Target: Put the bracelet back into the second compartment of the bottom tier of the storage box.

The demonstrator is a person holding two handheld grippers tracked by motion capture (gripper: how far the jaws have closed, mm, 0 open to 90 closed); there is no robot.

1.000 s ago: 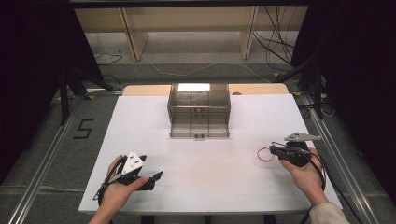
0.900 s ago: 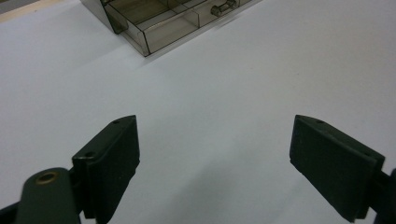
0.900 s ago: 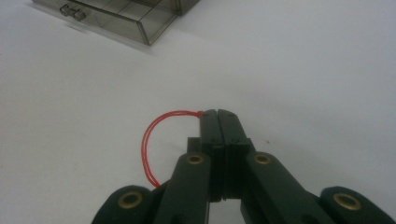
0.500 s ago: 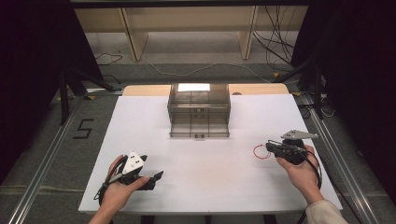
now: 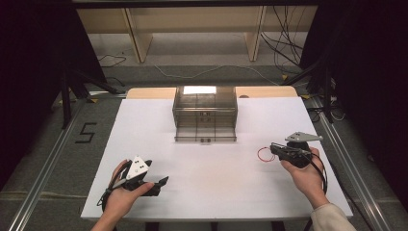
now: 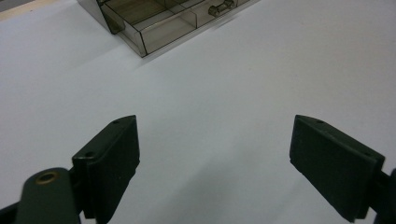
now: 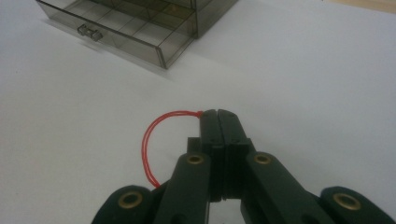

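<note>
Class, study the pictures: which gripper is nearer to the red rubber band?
Right. The right gripper is shut on the red rubber band, pinching one end. The left gripper rests open near the table's opposite front corner, well apart from it.

A: How much of the drawer box (image 6: 154, 21) can you make out from the left gripper view?

B: Little. The top edge cuts it off, so just one corner and a knob show.

A: And in the right gripper view?

B: The same: the drawer box's top runs off the upper edge, and whatever sits in its compartments is too dim to tell.

A: The red loop (image 7: 161, 140)?

B: Its far end vanishes between the closed jaws of the right gripper (image 7: 218, 116); its near end slips behind the gripper's linkage. Cord or rubber band, I cannot tell.

A: From the high view?

B: The person's forearms are cut by the bottom edge, and the left hand (image 5: 120, 197) covers most of its gripper's body.
</note>
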